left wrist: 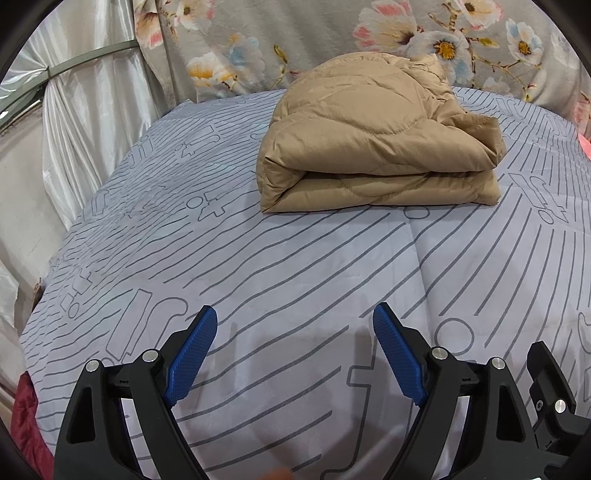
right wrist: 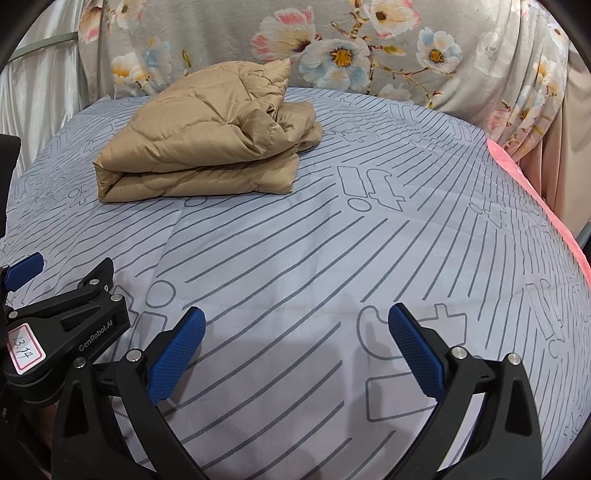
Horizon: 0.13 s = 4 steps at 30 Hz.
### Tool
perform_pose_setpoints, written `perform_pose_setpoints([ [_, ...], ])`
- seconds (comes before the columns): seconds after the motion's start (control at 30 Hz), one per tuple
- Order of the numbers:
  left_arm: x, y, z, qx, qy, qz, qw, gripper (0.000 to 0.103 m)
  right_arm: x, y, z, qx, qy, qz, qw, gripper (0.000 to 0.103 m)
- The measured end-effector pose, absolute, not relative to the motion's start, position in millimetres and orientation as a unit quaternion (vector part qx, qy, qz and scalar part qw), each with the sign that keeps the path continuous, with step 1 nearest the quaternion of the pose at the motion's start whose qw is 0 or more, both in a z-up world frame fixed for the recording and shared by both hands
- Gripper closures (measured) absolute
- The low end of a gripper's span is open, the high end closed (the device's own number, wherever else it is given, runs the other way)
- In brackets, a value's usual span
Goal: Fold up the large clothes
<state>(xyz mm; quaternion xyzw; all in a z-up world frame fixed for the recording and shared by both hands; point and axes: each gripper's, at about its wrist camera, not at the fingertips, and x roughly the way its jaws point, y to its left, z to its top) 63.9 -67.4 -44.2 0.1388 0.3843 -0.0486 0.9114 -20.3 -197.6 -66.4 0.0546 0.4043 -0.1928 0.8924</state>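
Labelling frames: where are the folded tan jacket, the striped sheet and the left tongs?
folded tan jacket [left wrist: 373, 147]: left wrist view, top panel.
striped sheet [left wrist: 295, 266]: left wrist view, bare middle.
left tongs [left wrist: 294, 325]: left wrist view, between tips.

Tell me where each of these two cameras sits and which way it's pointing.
Left wrist view: sits on the left gripper, looking forward and down across the striped sheet at the folded tan jacket; its open blue fingers show, plus part of the other gripper at lower right.
Right wrist view: sits on the right gripper, facing the same way, jacket at upper left; its open fingers show, left gripper at the left edge.
Shared: jacket, sheet, floral curtain behind.
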Motion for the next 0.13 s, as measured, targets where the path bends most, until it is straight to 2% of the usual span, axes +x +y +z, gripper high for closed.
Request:
perform_pose_setpoints([
  [0.13,62.0,-68.4,-43.7,0.137,0.380,-0.047,0.914,0.020,-19.9,-196.7,-65.3,0.054,0.404,-0.194,0.892,0.006],
])
